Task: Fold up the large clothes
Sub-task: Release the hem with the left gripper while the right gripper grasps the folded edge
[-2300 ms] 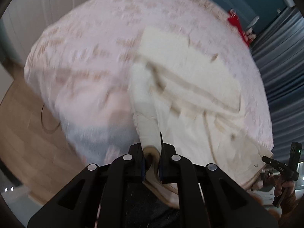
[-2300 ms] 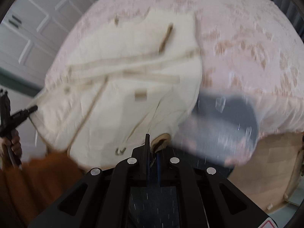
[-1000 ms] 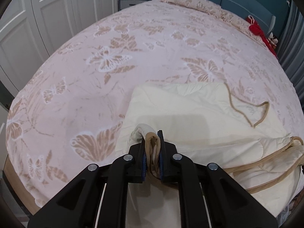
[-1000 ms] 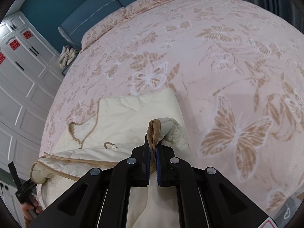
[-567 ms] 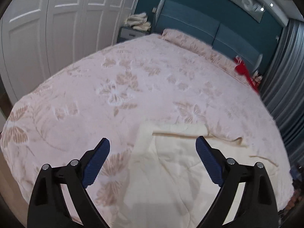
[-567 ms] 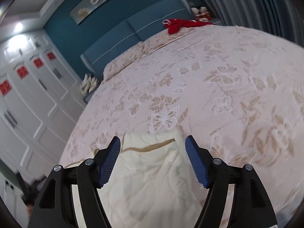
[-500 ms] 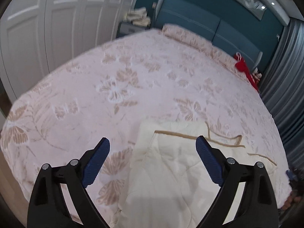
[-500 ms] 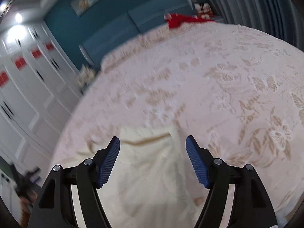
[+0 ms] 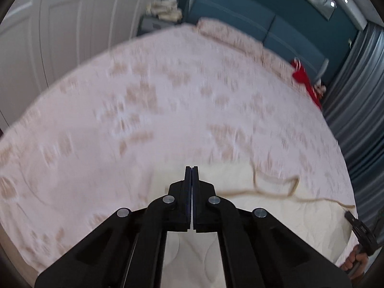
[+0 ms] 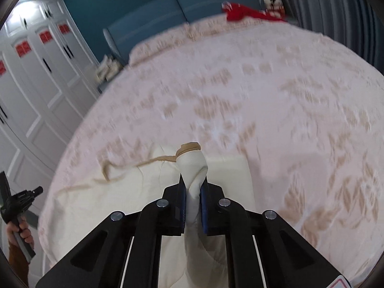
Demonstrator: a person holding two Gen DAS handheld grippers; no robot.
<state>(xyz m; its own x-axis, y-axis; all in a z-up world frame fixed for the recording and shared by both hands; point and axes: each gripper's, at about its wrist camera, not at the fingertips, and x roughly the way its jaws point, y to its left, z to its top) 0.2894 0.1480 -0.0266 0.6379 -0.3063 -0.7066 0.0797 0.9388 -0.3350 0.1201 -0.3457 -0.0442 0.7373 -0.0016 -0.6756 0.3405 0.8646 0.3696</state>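
A cream quilted garment (image 9: 276,218) with tan trim lies folded at the near edge of the bed; it also shows in the right wrist view (image 10: 134,192). My left gripper (image 9: 192,170) is shut with nothing between its fingers, just above the garment's far left part. My right gripper (image 10: 193,187) is shut on a bunched fold of the garment (image 10: 193,165) with a tan edge, raised above the rest. Both views are blurred by motion.
The pink butterfly bedspread (image 9: 144,110) covers the bed (image 10: 300,96). A red item (image 9: 304,81) lies near the teal headboard (image 10: 168,7). White wardrobe doors (image 10: 36,84) stand at the left. The other hand-held gripper shows at each view's edge (image 9: 360,230) (image 10: 16,204).
Both grippers were wide open half a second ago. Now the left is shut empty and the right is shut on a fold of the garment. Both dropped closer to it.
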